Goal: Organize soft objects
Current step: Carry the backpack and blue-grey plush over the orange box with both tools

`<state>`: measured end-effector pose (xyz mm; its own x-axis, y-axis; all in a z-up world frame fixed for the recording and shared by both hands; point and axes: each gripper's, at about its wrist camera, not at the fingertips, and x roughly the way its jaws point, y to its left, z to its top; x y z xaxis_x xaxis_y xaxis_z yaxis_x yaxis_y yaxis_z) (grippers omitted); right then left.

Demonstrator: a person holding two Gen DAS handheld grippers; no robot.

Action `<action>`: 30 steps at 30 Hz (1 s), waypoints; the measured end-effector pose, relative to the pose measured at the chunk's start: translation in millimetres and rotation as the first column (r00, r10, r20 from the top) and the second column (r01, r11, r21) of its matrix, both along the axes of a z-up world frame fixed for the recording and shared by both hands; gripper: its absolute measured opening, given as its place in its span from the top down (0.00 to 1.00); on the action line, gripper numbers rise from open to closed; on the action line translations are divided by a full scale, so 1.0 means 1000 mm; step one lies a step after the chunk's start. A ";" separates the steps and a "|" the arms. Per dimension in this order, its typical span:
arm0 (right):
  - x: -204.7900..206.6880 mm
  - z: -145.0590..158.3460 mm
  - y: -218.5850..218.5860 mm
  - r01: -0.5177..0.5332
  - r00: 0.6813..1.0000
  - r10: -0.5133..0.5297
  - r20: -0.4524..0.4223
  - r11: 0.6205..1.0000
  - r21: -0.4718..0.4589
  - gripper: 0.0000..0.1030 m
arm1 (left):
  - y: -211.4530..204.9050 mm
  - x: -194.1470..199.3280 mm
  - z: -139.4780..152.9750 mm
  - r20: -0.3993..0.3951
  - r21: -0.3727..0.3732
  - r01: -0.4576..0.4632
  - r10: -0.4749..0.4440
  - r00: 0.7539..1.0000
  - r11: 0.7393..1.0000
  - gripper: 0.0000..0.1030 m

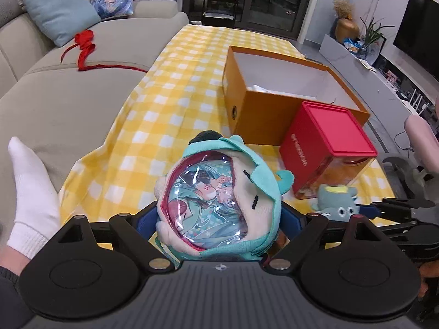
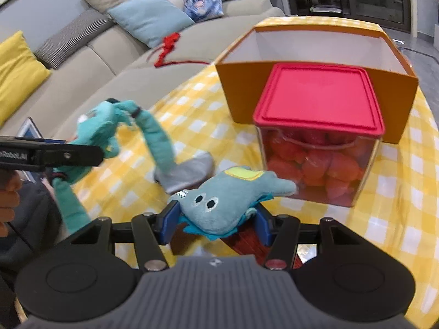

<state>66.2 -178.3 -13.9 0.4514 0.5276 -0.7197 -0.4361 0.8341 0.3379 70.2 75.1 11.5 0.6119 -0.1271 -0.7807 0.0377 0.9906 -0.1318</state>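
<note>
Left hand-held gripper (image 1: 219, 219) pinches teal hooded plush (image 1: 219, 197). Right hand-held gripper (image 2: 216, 223) pinches grey-blue plush (image 2: 219, 200); orange box (image 2: 315, 54) at 12 o'clock.

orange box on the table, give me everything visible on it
The orange box is an open rectangular carton, lidless, looking like stiff card: orange outside, white inside. Its near end wall has a small round hole. It sits upright on the yellow checked tablecloth. Inside, only something white and paper-like shows; in the right wrist view the visible interior looks otherwise bare. The red-lidded container stands right against its near side; whether they touch is unclear.
</note>
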 end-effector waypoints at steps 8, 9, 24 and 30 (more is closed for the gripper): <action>0.006 0.037 -0.008 0.027 0.997 -0.030 0.066 0.998 0.051 0.45 | -0.011 0.005 0.027 0.045 -0.054 -0.015 0.017 0.999 0.998 0.02; 0.008 0.041 -0.010 0.034 0.997 -0.038 0.073 0.998 0.057 0.45 | -0.011 0.008 0.031 0.053 -0.058 -0.023 0.026 0.998 0.998 0.02; 0.104 0.106 -0.031 0.087 0.966 -0.133 0.220 0.975 0.206 0.45 | -0.038 0.072 0.071 0.072 -0.012 -0.052 0.053 0.996 0.999 0.02; 0.151 0.107 -0.043 0.100 0.967 -0.160 0.200 0.955 0.281 0.45 | -0.053 0.104 0.088 0.058 0.025 -0.055 0.053 0.997 0.998 0.02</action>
<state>217.1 -221.1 93.1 0.6589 0.6121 -0.4372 -0.4176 0.7811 0.4642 174.6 22.2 99.3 0.6612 -0.0726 -0.7467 -0.0091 0.9945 -0.1047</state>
